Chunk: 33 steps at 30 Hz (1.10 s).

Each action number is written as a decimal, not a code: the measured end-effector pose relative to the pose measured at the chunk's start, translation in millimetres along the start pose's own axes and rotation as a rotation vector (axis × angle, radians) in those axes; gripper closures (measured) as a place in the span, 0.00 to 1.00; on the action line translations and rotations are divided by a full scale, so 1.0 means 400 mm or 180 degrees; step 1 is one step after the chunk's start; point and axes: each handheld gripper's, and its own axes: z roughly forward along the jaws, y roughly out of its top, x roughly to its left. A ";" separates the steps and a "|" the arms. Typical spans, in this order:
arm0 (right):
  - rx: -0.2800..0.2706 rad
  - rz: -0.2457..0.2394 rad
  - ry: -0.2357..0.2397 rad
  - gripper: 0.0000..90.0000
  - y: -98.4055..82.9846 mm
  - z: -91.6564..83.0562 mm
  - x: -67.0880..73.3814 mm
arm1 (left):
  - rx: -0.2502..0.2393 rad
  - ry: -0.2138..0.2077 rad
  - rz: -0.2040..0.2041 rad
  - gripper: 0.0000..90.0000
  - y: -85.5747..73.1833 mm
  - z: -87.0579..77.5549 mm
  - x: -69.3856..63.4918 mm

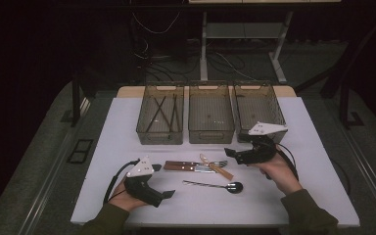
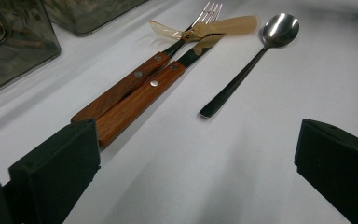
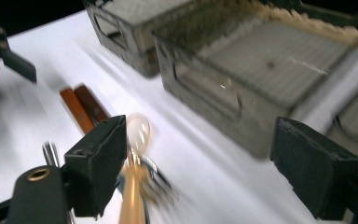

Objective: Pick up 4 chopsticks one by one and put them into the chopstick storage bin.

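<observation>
Here, both tools are held open, the right tool point(image 1: 233, 154) nearest the cutlery's point(image 1: 200, 167) crosswise-lying handles.

High view above table point(image 1: 98, 147) looking forward-down, 2 gripper views low, close, both sharing the cutlery point(image 2: 135, 93)

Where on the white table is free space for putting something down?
Free: white table left of the chopstick bin, and the front edge below the spoon. Crowded: the centre, where wooden-handled cutlery lies between both grippers.
</observation>
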 end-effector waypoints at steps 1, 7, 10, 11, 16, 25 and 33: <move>0.0006 0.0003 -0.0019 0.21 -0.013 -0.007 -0.001 | 0.0010 0.0002 0.0011 0.00 0.000 0.000 0.001; -0.0020 0.0049 -0.0155 0.21 -0.077 -0.048 0.002 | 0.0005 0.0008 0.0005 0.00 0.000 -0.001 0.000; -0.0123 0.0067 -0.0267 0.21 -0.106 -0.073 0.001 | 0.0003 0.0009 0.0002 0.00 0.000 -0.001 -0.001; -0.0142 0.0101 -0.0260 0.21 -0.114 -0.080 -0.002 | 0.0003 0.0008 0.0006 0.00 0.000 -0.001 -0.001; -0.0142 0.0156 -0.0278 0.19 -0.158 -0.112 -0.007 | 0.0003 0.0013 -0.0001 0.00 0.000 -0.001 -0.001; -0.0060 0.0138 -0.0376 0.19 -0.217 -0.144 -0.002 | 0.0012 0.0018 -0.0003 0.00 -0.003 -0.002 0.000; 0.0016 0.0074 -0.0315 0.19 -0.239 -0.157 0.003 | 0.0014 0.0078 -0.0008 0.00 -0.005 -0.011 -0.007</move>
